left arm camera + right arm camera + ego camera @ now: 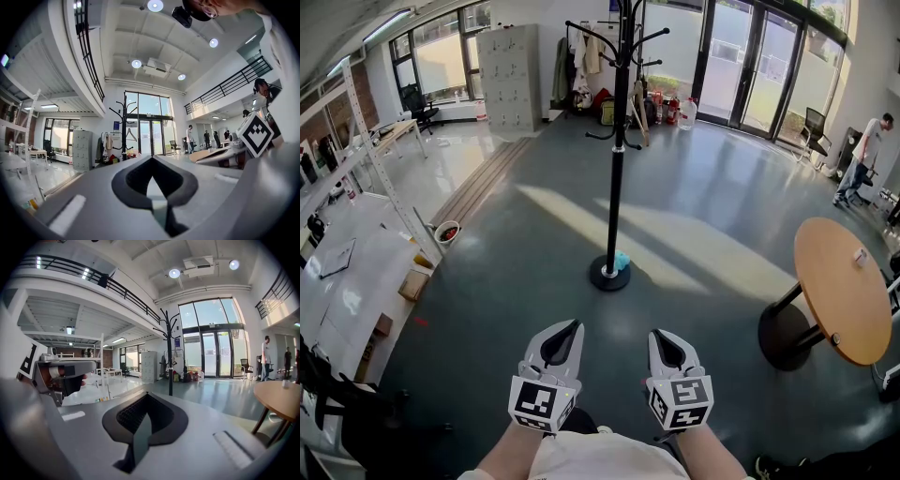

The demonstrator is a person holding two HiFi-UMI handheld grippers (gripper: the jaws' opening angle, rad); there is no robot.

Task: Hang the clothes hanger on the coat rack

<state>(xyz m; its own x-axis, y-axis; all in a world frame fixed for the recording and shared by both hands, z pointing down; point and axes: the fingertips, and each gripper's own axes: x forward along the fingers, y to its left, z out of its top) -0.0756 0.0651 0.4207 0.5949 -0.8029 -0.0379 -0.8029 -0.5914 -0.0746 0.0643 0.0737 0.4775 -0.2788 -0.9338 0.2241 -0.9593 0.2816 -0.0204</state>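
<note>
The black coat rack [619, 141] stands on its round base in the middle of the grey floor, well ahead of both grippers. A pale hanger [131, 135] shows just right of the rack's pole [124, 129] at mid height in the left gripper view; whether it hangs on a hook I cannot tell. My left gripper [570, 328] and right gripper [661, 336] are side by side at the bottom of the head view, pointing toward the rack. Both are shut with nothing between the jaws, as the left gripper [151, 161] and right gripper [146, 397] views also show.
A small light-blue object [622, 260] lies at the rack's base. A round wooden table [848, 300] stands to the right. White tables and a white frame [356, 244] line the left side. Clothes and bags [581, 75] sit by the far wall. A person [862, 155] stands far right.
</note>
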